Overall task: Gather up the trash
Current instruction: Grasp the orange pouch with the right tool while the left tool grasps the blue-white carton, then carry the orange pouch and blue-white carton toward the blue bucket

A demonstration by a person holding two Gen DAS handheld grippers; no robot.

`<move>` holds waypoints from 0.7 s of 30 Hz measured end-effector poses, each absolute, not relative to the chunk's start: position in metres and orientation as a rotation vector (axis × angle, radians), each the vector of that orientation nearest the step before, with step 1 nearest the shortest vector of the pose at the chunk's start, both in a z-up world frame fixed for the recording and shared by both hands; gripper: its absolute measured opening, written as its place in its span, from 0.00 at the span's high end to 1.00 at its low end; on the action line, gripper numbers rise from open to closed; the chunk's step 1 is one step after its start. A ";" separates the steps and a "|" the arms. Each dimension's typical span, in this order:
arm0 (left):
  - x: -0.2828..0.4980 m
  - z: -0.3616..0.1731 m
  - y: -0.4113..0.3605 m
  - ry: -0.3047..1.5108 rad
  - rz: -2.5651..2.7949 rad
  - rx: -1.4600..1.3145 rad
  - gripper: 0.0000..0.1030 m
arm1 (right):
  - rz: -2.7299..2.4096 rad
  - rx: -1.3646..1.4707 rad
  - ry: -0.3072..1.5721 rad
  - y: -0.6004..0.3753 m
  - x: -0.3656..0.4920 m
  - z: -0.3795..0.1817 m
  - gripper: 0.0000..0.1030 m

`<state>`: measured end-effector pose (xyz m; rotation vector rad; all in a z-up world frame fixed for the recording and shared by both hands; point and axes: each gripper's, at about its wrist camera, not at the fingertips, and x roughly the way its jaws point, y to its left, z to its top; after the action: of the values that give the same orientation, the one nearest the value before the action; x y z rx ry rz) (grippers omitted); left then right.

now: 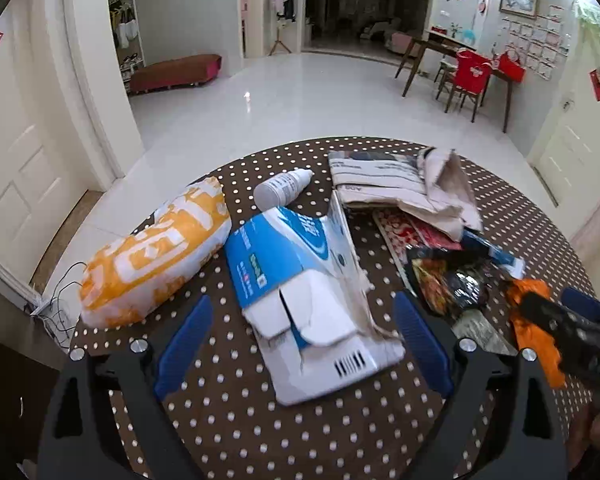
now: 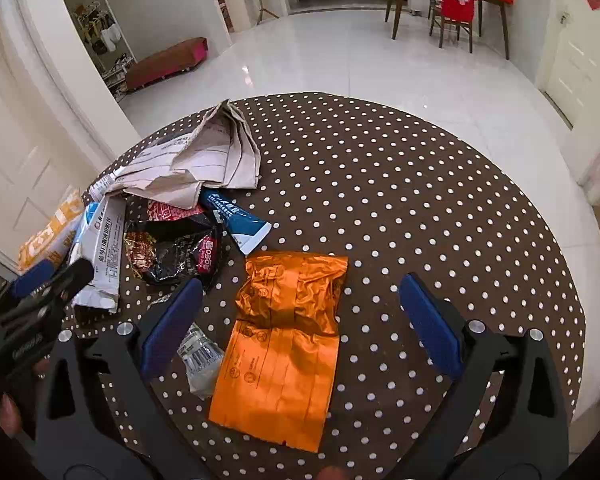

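Observation:
Trash lies scattered on a round brown polka-dot table. My left gripper is open, its blue fingers straddling a flattened blue-and-white carton. Left of the carton rests a yellow-and-white bag, and behind it a small white bottle. My right gripper is open around an orange foil packet. A clear wrapper with a barcode sits by its left finger. Further back lie a black snack bag, a blue wrapper and crumpled beige paper.
The right half of the table bears nothing. The other gripper shows at the left edge of the right wrist view. Beyond the table are a glossy white floor, a bench, and a wooden table with a red-covered chair.

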<state>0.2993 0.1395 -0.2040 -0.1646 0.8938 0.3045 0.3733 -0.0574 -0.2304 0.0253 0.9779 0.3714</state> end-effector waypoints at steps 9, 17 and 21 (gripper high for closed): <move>0.313 -0.223 0.142 0.922 0.233 -0.237 0.34 | 0.377 -0.058 0.955 -0.051 0.372 -0.240 0.45; 0.289 -0.224 0.139 0.924 0.199 -0.248 0.37 | 0.409 0.049 0.955 -0.083 0.361 -0.236 0.50; 0.267 -0.222 0.136 0.916 0.191 -0.263 0.37 | 0.425 0.089 0.941 -0.101 0.350 -0.230 0.50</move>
<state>0.2666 0.1359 -0.2216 -0.2630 0.9165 0.1914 0.3502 -0.1011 -0.2299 0.0888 0.9405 0.4248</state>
